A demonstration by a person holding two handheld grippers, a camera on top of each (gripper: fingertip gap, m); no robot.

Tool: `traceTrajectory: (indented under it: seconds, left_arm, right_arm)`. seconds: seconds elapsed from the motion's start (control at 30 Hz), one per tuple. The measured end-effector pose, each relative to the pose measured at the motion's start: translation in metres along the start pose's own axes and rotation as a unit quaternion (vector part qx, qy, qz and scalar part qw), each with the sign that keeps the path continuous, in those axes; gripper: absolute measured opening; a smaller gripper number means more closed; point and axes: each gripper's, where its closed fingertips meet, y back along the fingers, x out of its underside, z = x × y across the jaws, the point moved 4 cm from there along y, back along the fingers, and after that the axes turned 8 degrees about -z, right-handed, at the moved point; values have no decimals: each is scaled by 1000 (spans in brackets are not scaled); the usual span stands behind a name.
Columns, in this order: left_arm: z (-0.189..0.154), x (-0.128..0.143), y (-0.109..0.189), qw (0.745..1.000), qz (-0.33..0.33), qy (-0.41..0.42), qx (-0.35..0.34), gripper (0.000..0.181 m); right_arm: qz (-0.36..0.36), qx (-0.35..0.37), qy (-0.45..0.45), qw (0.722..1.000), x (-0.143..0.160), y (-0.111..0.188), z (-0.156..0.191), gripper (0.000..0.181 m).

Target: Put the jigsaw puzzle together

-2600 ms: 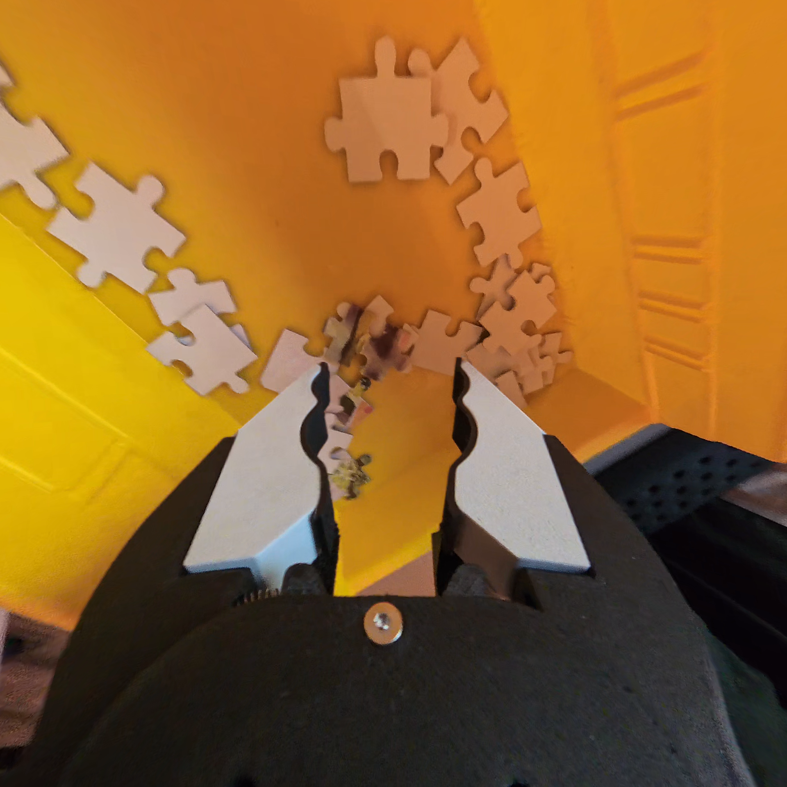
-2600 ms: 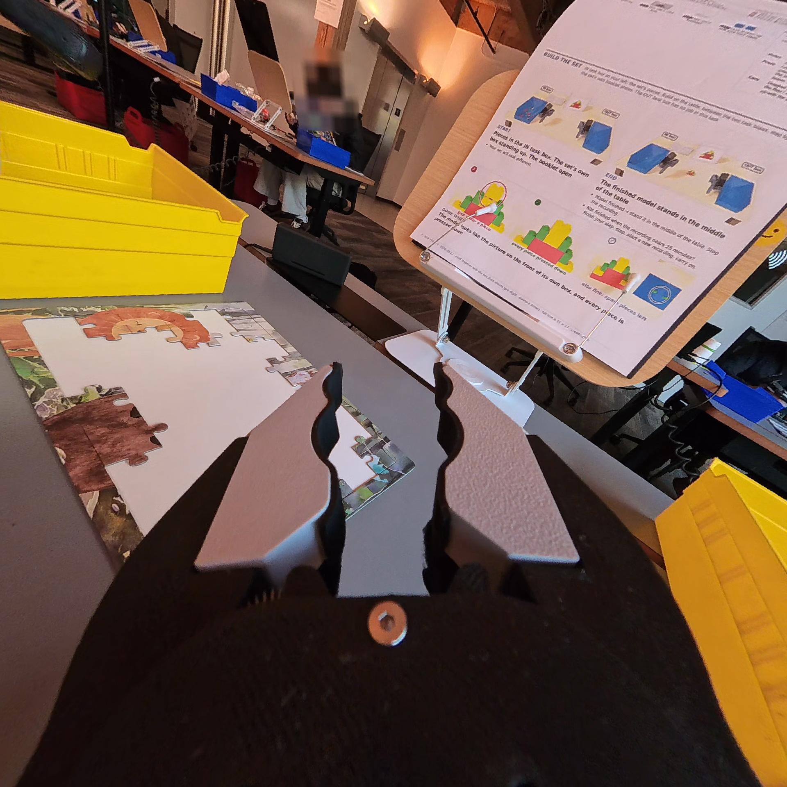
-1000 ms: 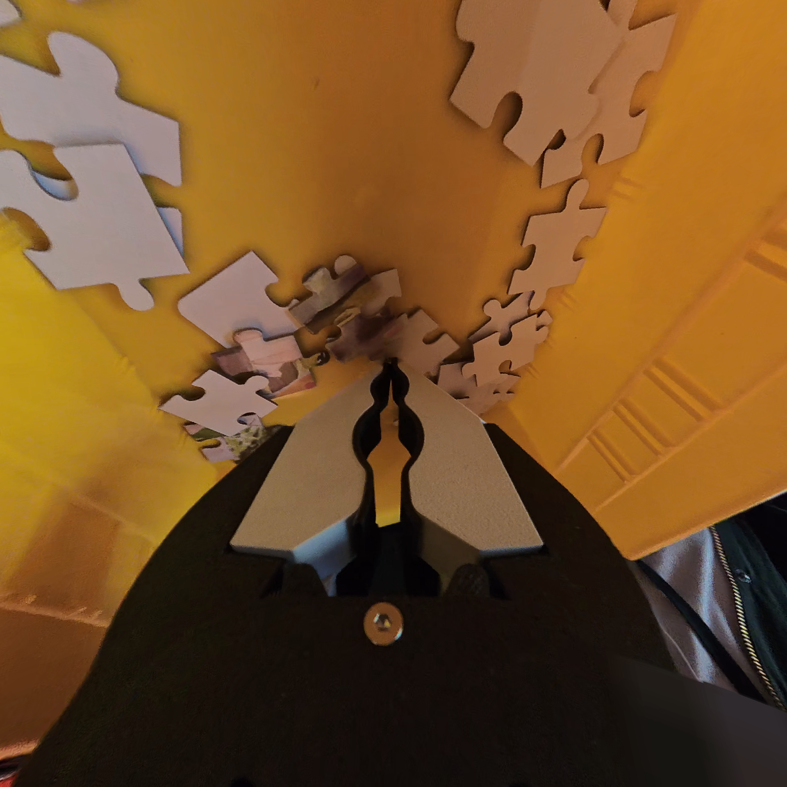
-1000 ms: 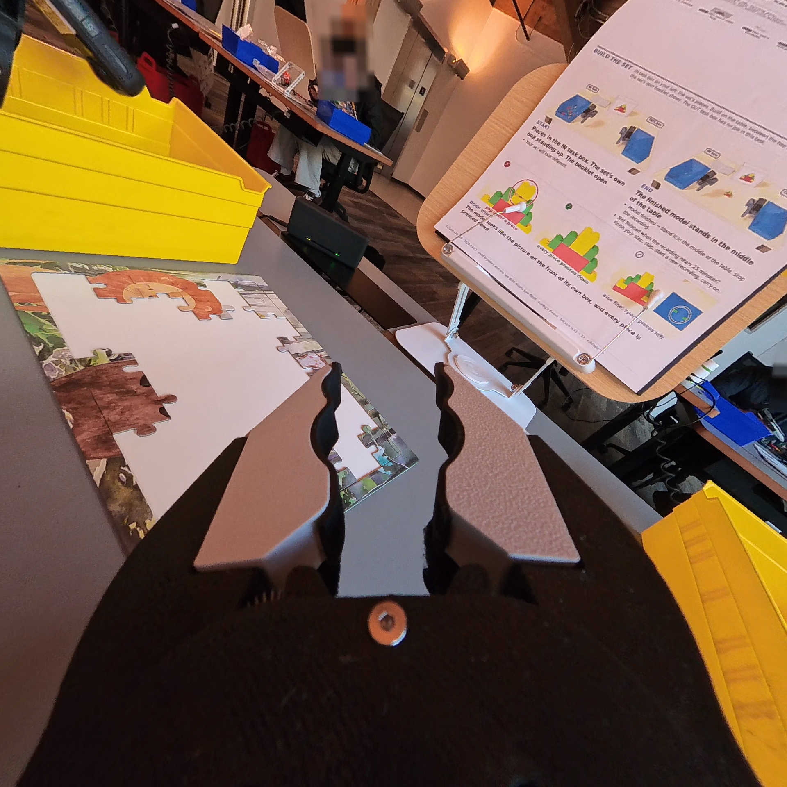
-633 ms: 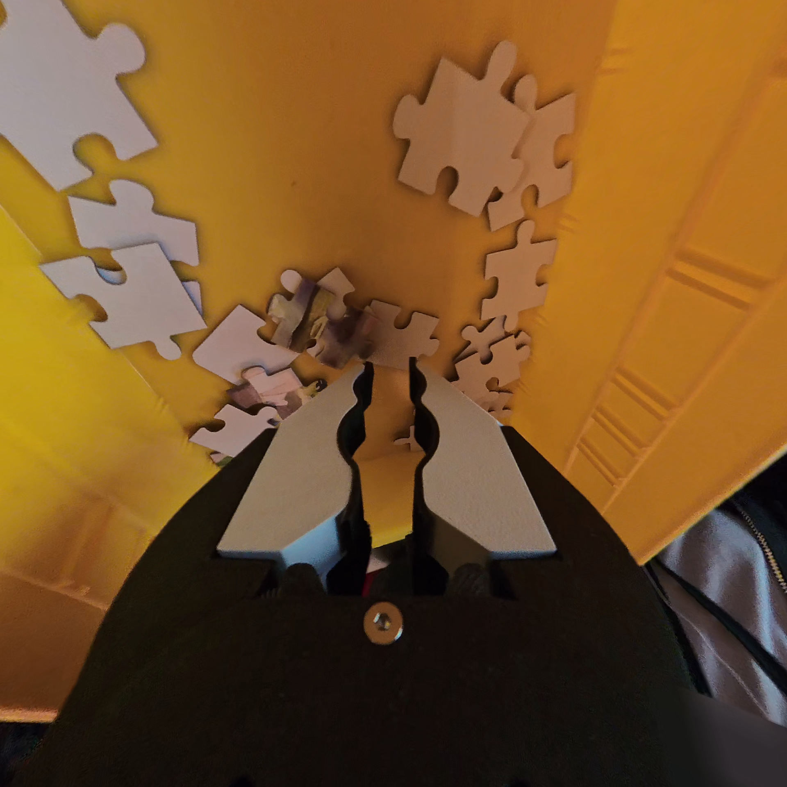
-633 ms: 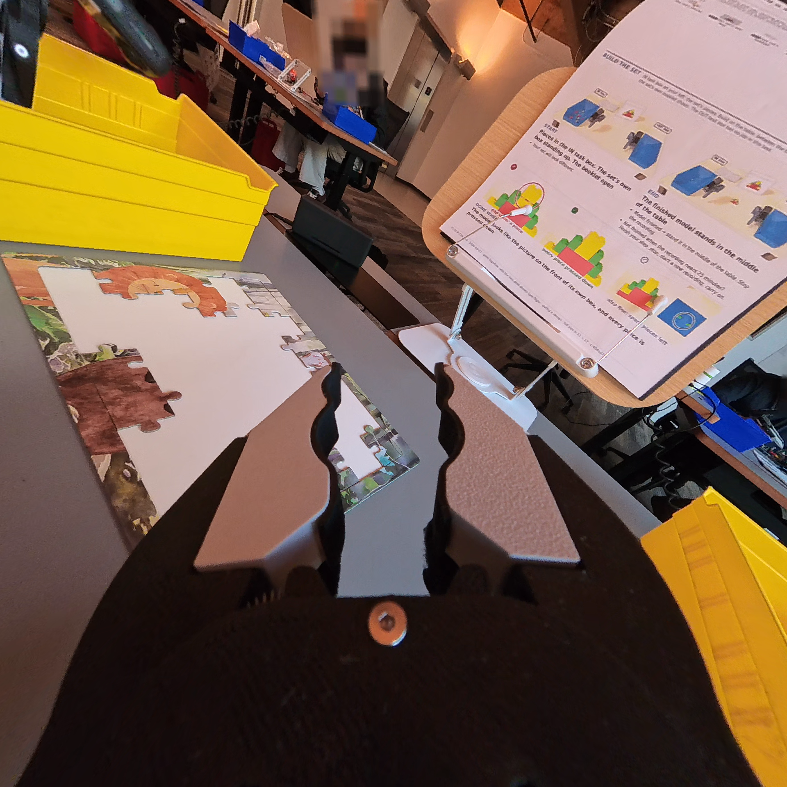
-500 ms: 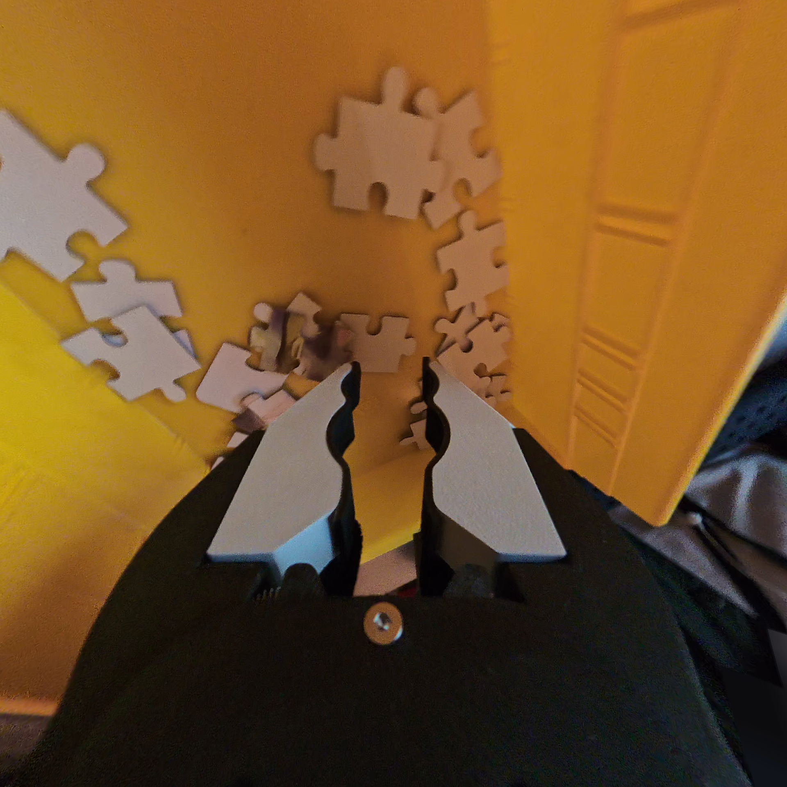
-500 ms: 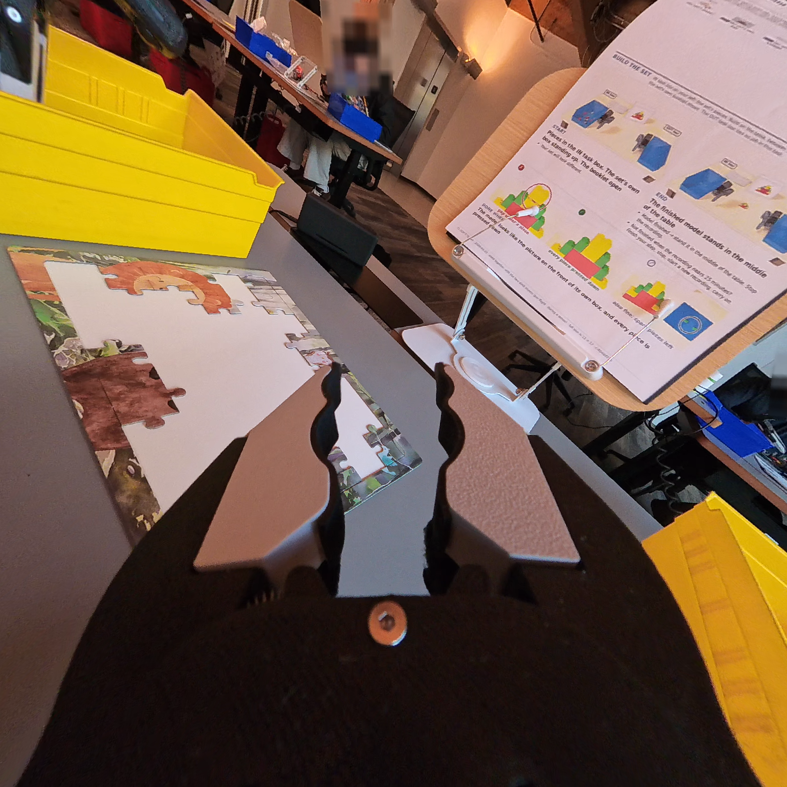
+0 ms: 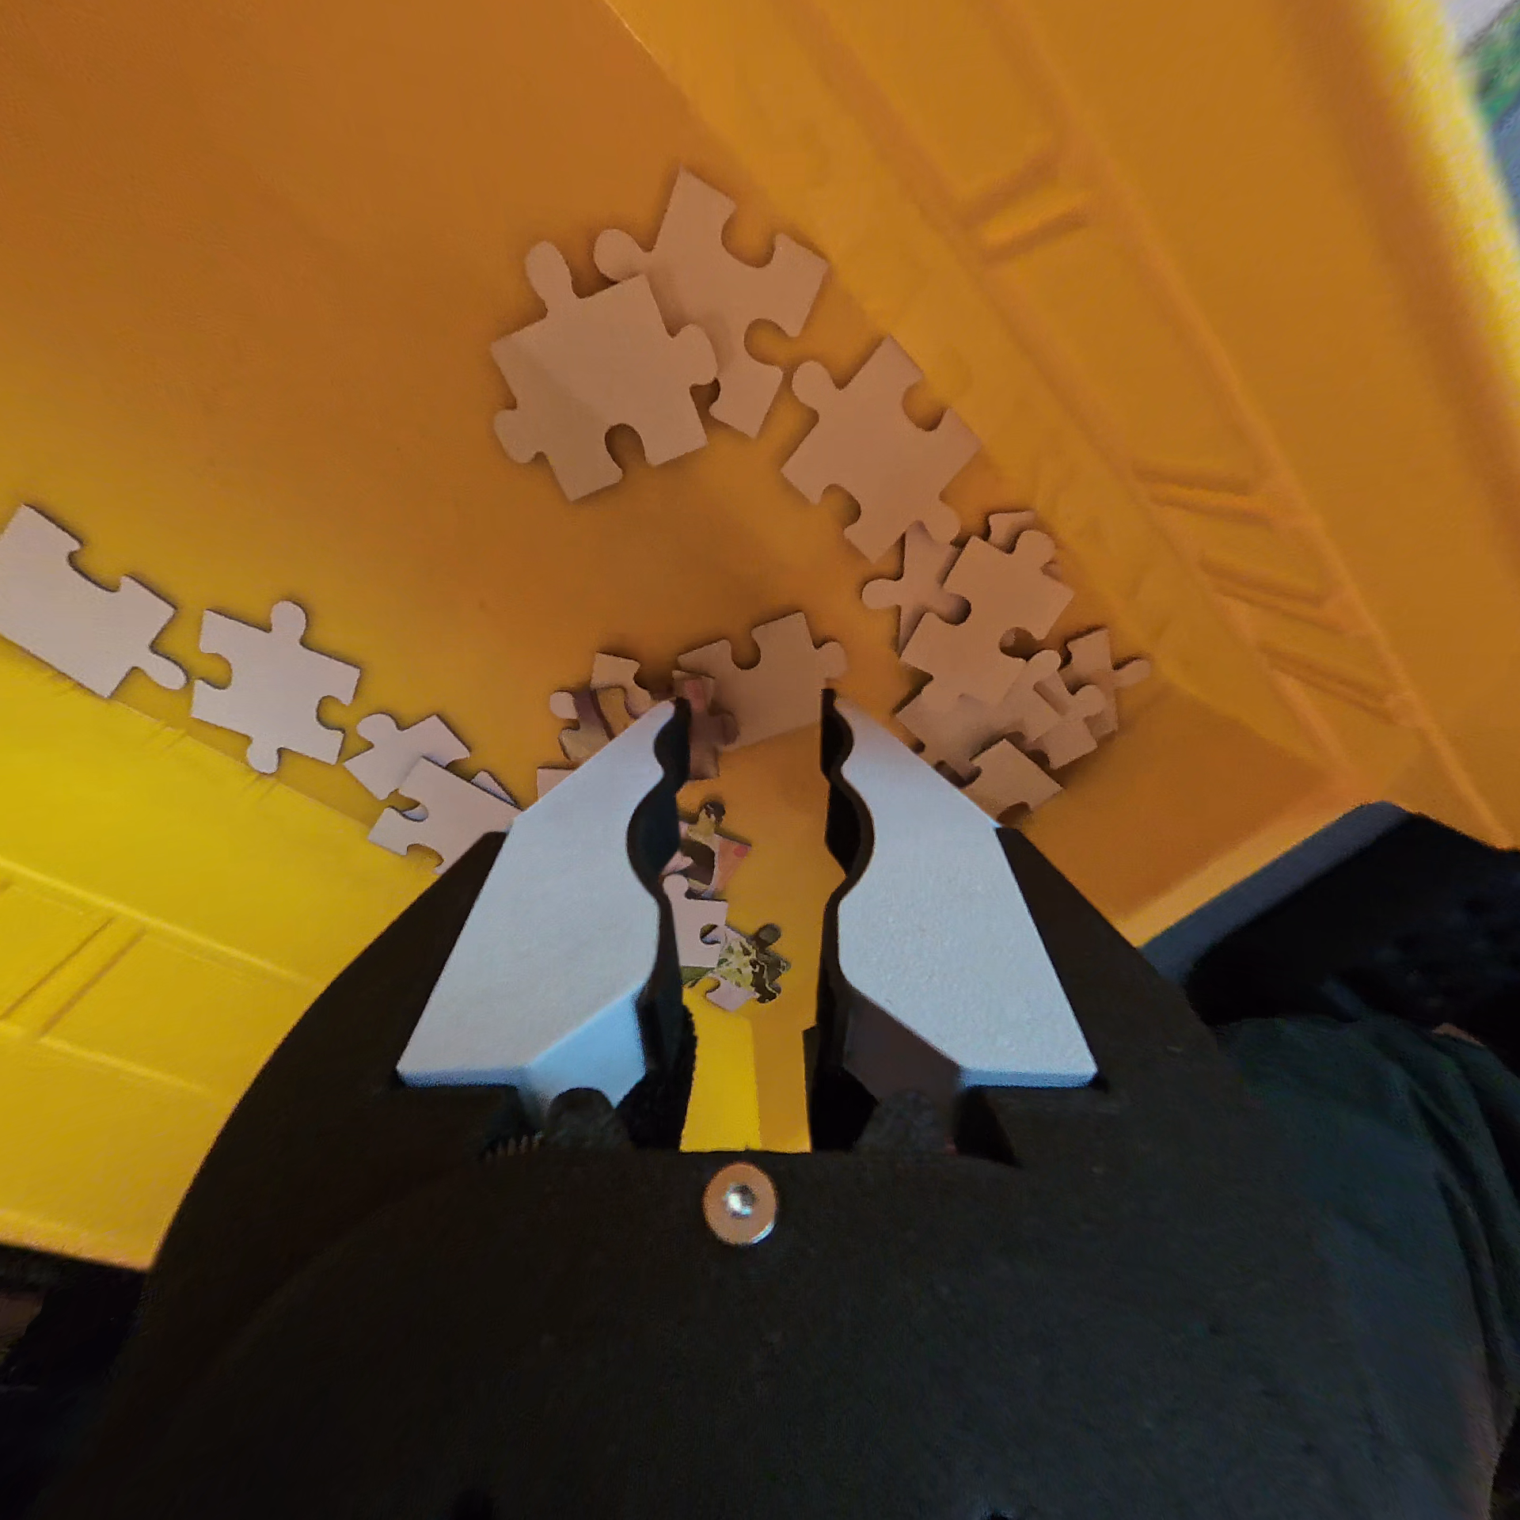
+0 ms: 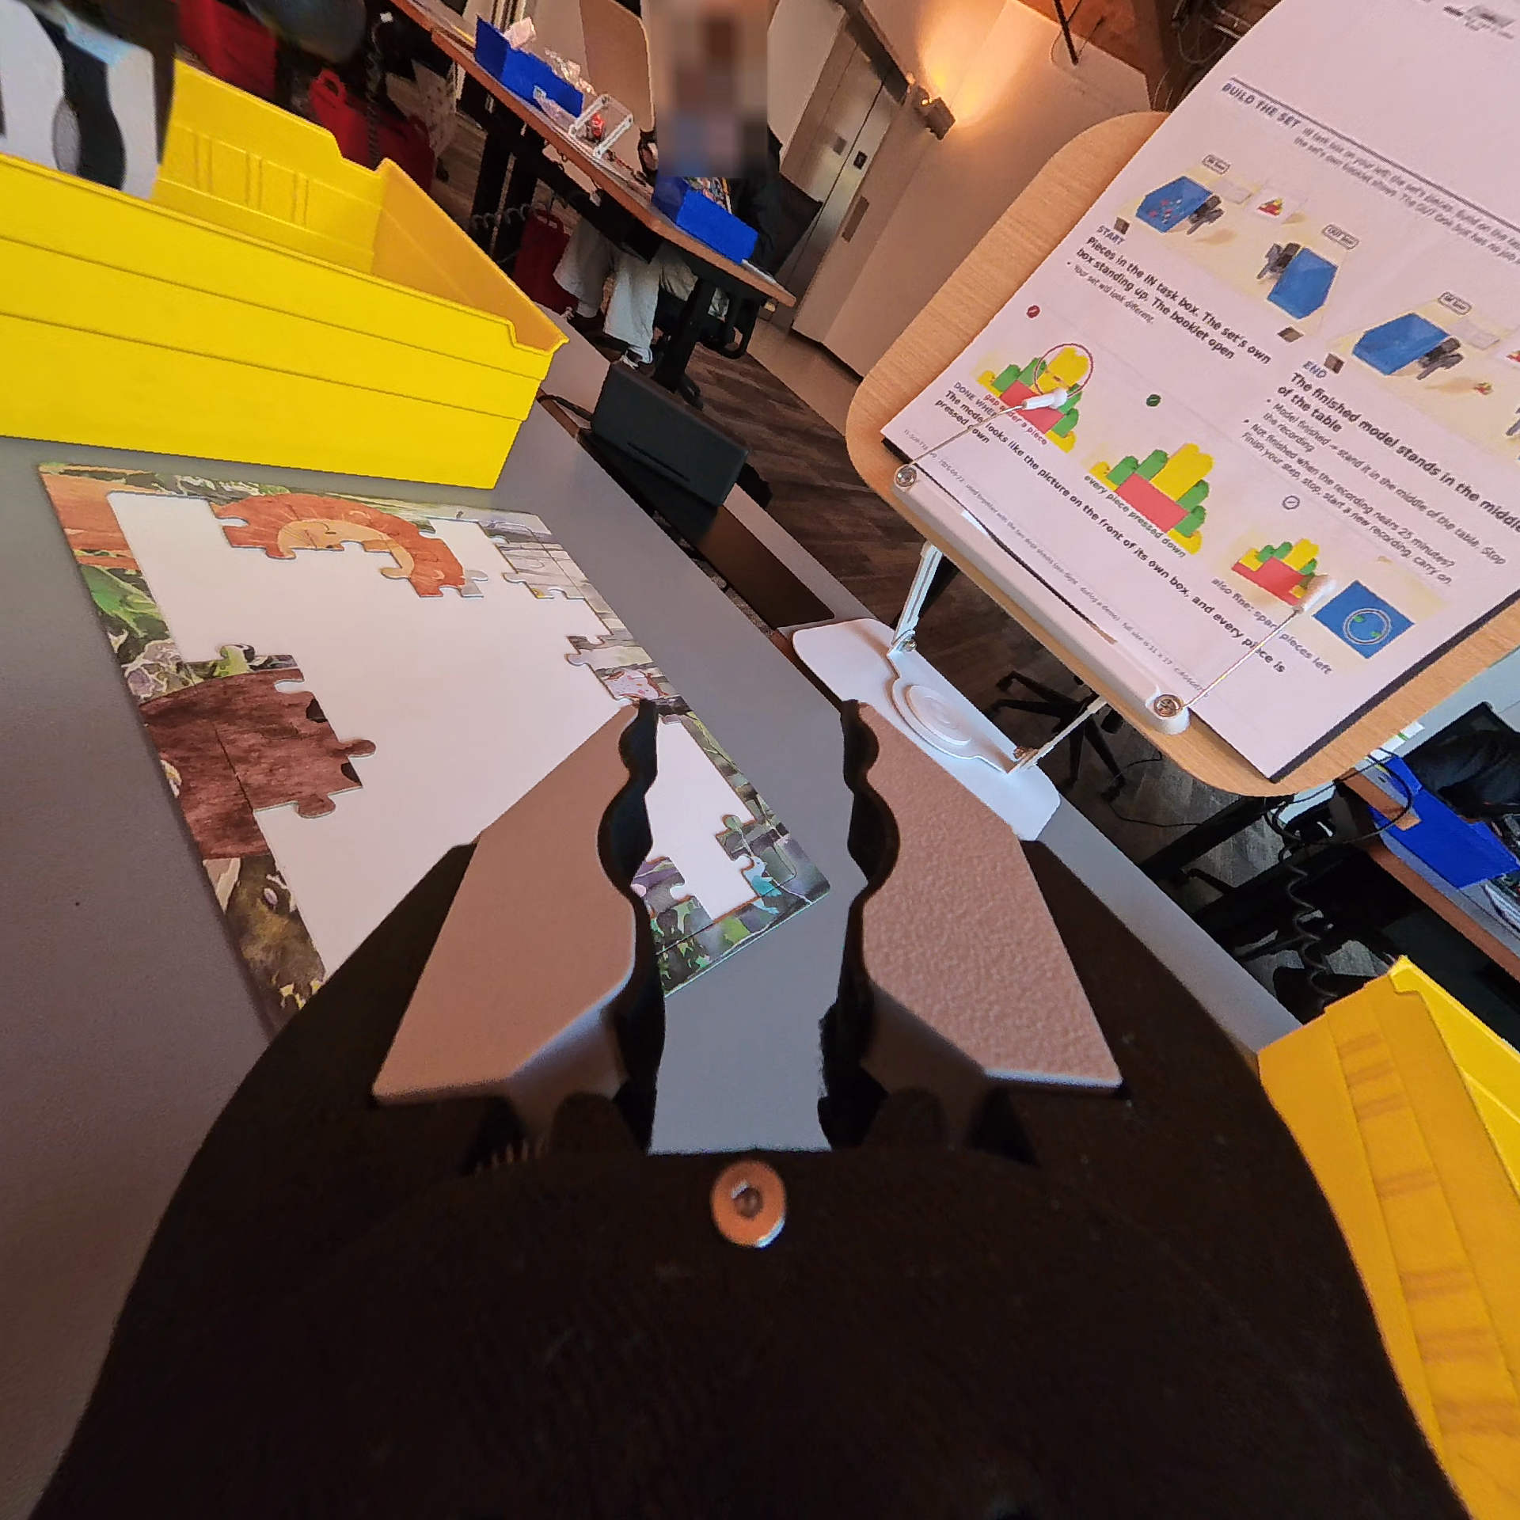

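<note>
My left gripper (image 9: 750, 706) is open and empty inside a yellow bin (image 9: 247, 247), its tips just above loose jigsaw pieces. Most pieces lie white side up, such as a large one (image 9: 604, 386) and a heap (image 9: 999, 674) in the bin's corner. A few show print, among them one (image 9: 744, 962) seen between the fingers. My right gripper (image 10: 744, 715) is open and empty, held above the grey table (image 10: 82, 946). The partly built puzzle (image 10: 386, 683) lies on the table left of it, with a lion patch (image 10: 345, 535), a brown patch (image 10: 247, 748) and a white bare middle.
The yellow bin (image 10: 271, 329) stands behind the puzzle, with part of my left gripper's body at its far left. An instruction sheet on a wooden stand (image 10: 1217, 428) rises on the right. Another yellow bin (image 10: 1415, 1193) is at the lower right. A person sits far behind. One gripper's finger ends stand about 40 cm off the other's.
My left gripper was shut a second ago and has opened wide, swinging over the pieces in the bin. My right gripper has drifted slightly, still open above the table.
</note>
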Motion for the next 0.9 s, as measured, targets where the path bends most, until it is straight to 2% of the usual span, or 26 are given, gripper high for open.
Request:
traceTrajectory:
  seconds: [0.07, 0.17, 0.3, 0.37, 0.43, 0.53, 0.63, 0.8, 0.9]
  left_arm:
    - [-2, -2, 15, 999, -48, -4, 2, 21]
    - [3, -10, 56, 985, -170, -5, -22, 19]
    - [-3, -18, 115, 937, -342, -32, -61, 22]
    - [-6, -17, 132, 913, -393, -52, -97, 28]
    - [-8, -14, 138, 895, -416, -74, -141, 32]
    - [-12, -10, 134, 886, -413, -106, -182, 32]
    - [-23, -8, 114, 896, -385, -162, -150, 33]
    - [-27, 2, 64, 951, -223, -207, -63, 55]
    - [-28, 0, 43, 954, -169, -245, -45, 53]
  right_arm:
    - [-1, 1, -1, 1000, 0, 0, 0, 45]
    - [-4, 4, -7, 1000, -1, 0, -2, 45]
    - [-9, 4, -16, 1000, -2, 0, -3, 45]
    - [-10, 2, -19, 1000, -2, 0, -2, 45]
    - [-12, -2, -20, 1000, -3, -1, -1, 45]
    - [-16, -7, -16, 1000, -6, -2, 3, 45]
    - [-18, -12, -18, 1000, -7, -2, 6, 45]
    - [-14, -17, -25, 999, -4, -3, 8, 46]
    - [-12, -16, -26, 999, -3, -3, 7, 46]
